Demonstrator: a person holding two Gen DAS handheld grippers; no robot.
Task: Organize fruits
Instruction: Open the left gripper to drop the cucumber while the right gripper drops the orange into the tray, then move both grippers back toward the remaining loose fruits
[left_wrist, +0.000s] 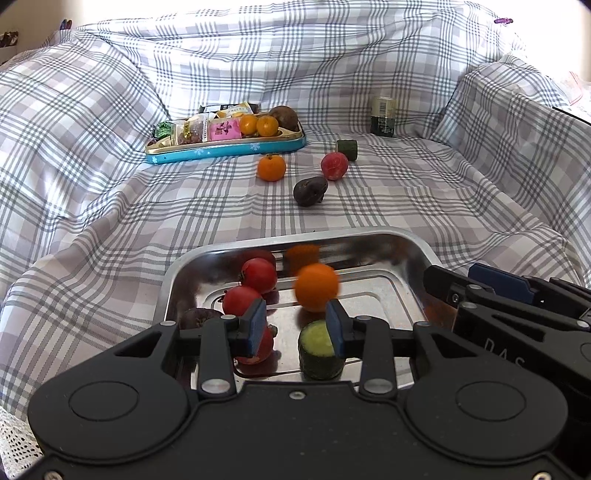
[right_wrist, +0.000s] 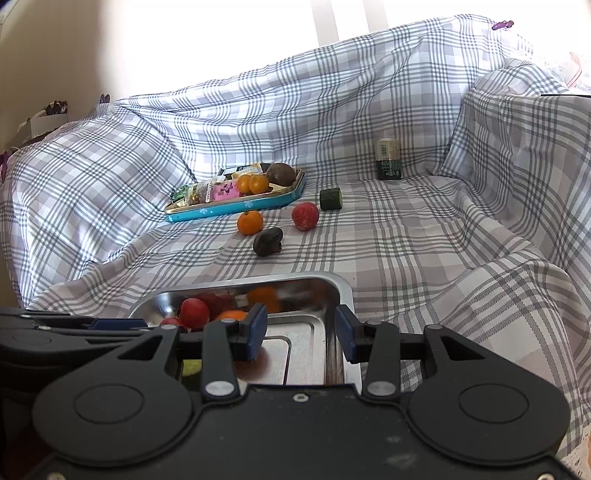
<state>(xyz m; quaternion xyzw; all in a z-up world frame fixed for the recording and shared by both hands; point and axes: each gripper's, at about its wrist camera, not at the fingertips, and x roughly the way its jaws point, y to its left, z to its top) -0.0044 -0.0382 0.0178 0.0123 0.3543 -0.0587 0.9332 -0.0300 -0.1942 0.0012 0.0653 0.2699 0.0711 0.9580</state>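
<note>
A steel tray lies near me on the checked cloth and holds red fruits, a dark fruit and a cucumber piece. An orange, blurred, sits just beyond my open left gripper, free of the pads. My right gripper is open and empty above the tray's right part. Farther off on the cloth lie an orange, a red fruit, a dark fruit and a cucumber piece.
A blue tin at the back holds wrapped snacks, two oranges and a brown fruit. A dark can stands at the back right. The cloth rises in folds on the left, back and right.
</note>
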